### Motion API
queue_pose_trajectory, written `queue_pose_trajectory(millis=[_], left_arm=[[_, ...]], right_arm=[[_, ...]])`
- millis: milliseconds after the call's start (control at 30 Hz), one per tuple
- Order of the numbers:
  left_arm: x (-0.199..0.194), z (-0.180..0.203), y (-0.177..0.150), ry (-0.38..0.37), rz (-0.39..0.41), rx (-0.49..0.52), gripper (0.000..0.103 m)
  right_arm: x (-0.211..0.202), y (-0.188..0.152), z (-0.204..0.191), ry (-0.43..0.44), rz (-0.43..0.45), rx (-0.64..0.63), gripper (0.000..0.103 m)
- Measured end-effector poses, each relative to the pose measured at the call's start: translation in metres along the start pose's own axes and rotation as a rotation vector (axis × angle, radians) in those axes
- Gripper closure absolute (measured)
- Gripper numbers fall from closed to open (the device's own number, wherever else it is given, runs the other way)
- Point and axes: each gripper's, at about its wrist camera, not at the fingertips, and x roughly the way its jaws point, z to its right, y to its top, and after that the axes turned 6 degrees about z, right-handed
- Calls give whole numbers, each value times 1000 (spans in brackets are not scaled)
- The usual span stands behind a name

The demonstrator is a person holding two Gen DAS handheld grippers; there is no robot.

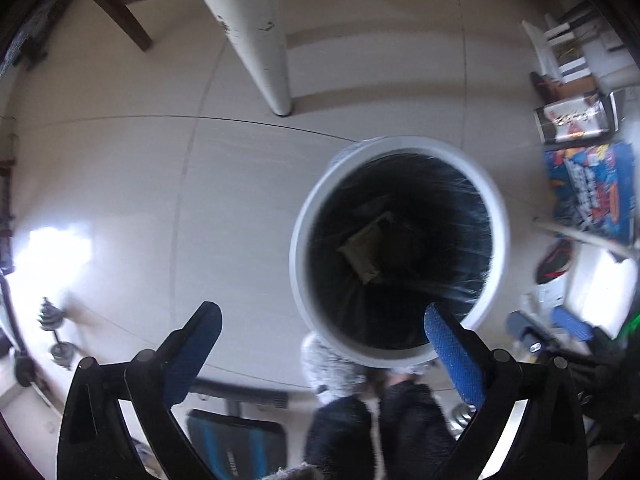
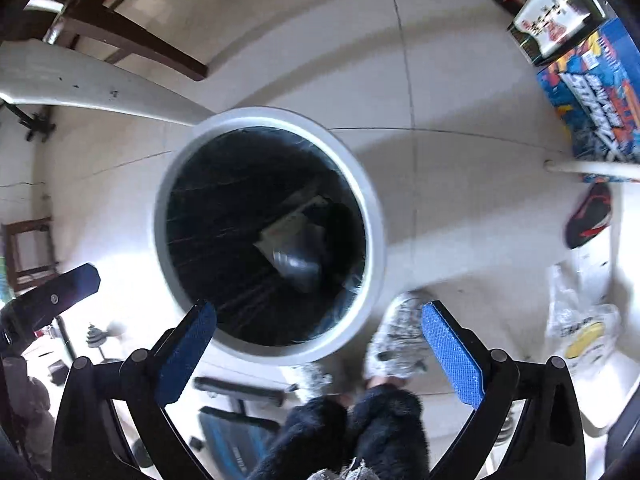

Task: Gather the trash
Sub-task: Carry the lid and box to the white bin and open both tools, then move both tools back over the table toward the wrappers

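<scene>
Two grippers hang over a white round trash bin [image 1: 400, 248] lined with a dark bag, both views smeared by motion blur. At the far left of the left wrist view, dumbbells [image 1: 56, 334] sit on the tiled floor [image 1: 120, 184], half lost in window glare. The left gripper [image 1: 322, 354] has its blue-padded fingers [image 1: 454, 356] spread wide with nothing between them; the bin's near rim lies just beyond and above the right fingertip, most of the opening to the right of centre. Deep in the bag lies a pale, flat piece of trash [image 1: 366, 250], too blurred to identify. A white table leg [image 1: 256, 28] runs out of frame at the top. Fuzzy grey slippers [image 1: 328, 368] and dark trouser legs are partly hidden by the bin and cut off by the lower edge. At the far right, colourful boxes [image 1: 592, 192] blur into clutter, and the other gripper's blue pads show by the edge.

In the right wrist view, the right gripper [image 2: 320, 350] is likewise wide open and holding nothing. The bin [image 2: 268, 236] sits ahead of the left finger [image 2: 186, 354], its near rim just past the fingertip. The trash [image 2: 294, 236] inside reads only as a pale sheet over a greyish shape. A slipper [image 2: 396, 336] stands just right of the bin, and a crinkled plastic bag [image 2: 580, 328] lies at far right.
</scene>
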Motion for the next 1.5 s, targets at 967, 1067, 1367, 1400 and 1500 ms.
queue_pose_trajectory(millis=[967,1067,1367,1400,1500], left_arm=[[-201,2,-58,1,69,37,0],[-234,5,-65,9,83,44,0],[-334,9,-72,4,163,55,0],[-342,10,-72,5,174,55,0],[-377,19,-63,0,230,70,0]], right_arm=[[-224,-41,-43,-150,94,-19,0],[-264,-48,-50,-142,111,-21,0],[-373,-68,-62,-105,141,-13,0],[-386,-69,-63,-90,147,-11,0],[-422,-68,-64,-40,165,16,0]])
